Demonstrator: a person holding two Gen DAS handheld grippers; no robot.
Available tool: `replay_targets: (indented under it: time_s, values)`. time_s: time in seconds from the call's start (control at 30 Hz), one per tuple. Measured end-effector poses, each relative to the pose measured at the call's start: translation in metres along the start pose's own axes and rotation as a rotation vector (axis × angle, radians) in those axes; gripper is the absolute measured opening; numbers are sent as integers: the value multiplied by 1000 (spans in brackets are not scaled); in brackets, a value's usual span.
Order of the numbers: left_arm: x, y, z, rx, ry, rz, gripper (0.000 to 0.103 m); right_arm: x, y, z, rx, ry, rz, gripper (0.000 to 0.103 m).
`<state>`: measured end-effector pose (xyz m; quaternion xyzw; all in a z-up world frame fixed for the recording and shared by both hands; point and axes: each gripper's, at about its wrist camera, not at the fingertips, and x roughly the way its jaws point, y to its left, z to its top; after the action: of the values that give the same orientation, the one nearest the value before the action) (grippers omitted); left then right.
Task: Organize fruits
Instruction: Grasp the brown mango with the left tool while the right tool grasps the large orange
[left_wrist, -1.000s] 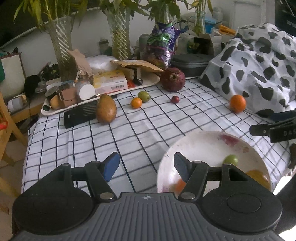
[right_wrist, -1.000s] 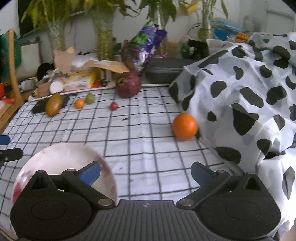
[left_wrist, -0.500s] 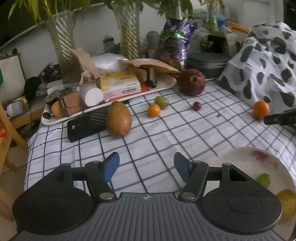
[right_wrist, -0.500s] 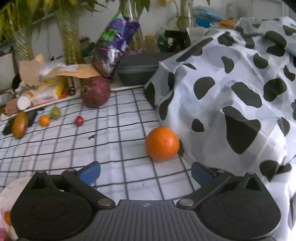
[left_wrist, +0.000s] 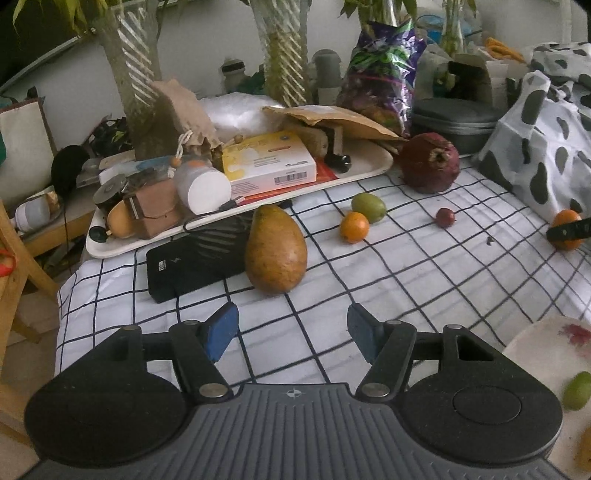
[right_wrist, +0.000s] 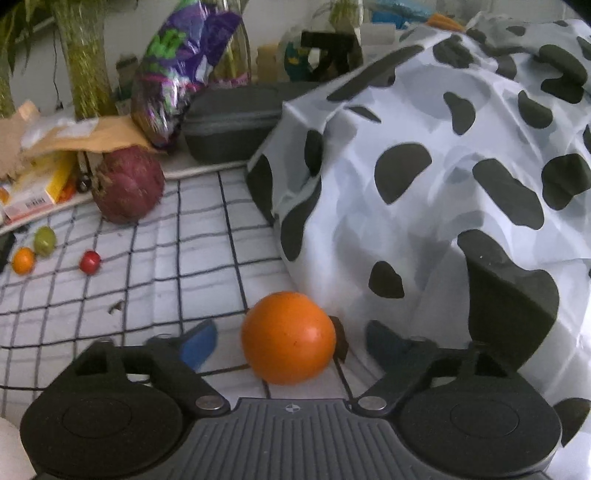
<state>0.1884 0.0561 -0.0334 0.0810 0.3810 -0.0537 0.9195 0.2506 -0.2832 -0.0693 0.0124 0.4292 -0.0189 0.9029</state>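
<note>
White cloth checked with dark lines covers the worktop (left_wrist: 388, 280), and clutter crowds its far edge against a pale wall.

Nearest in the left wrist view, the left claw (left_wrist: 292, 328) stands released over bare cloth, its blue pads wide apart with nothing between them. At its 4 o'clock, a pale plate (left_wrist: 535, 341) shows at the frame edge with a small green fruit (left_wrist: 577, 390) on it. At 12 o'clock, just beyond the pads, a brown mango (left_wrist: 276, 253) lies against a black power bank (left_wrist: 192, 264). Farther, toward 1 o'clock, a small orange fruit (left_wrist: 354, 227) touches a green one (left_wrist: 368, 207); a tiny red fruit (left_wrist: 444, 216) sits apart at 2 o'clock. Beyond them a pomegranate (left_wrist: 430, 162) rests beside a loaded white tray (left_wrist: 373, 166).

In the right wrist view, the right claw (right_wrist: 291, 341) is released, and the orange (right_wrist: 288, 338) sits on the cloth between its spread fingers, neither pad visibly touching it. A cow-print cloth (right_wrist: 443, 166) rises just beside the orange from 1 to 3 o'clock. Far off at 12 o'clock a grey zip case (right_wrist: 232, 122) lies beside a purple foil bag (right_wrist: 181, 66).
</note>
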Motion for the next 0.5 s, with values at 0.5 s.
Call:
replay_targets:
  time_s: [0.5]
  values:
    - [19,13,15,3,-64,34,64,-18,25,6,-51,-88,179,54]
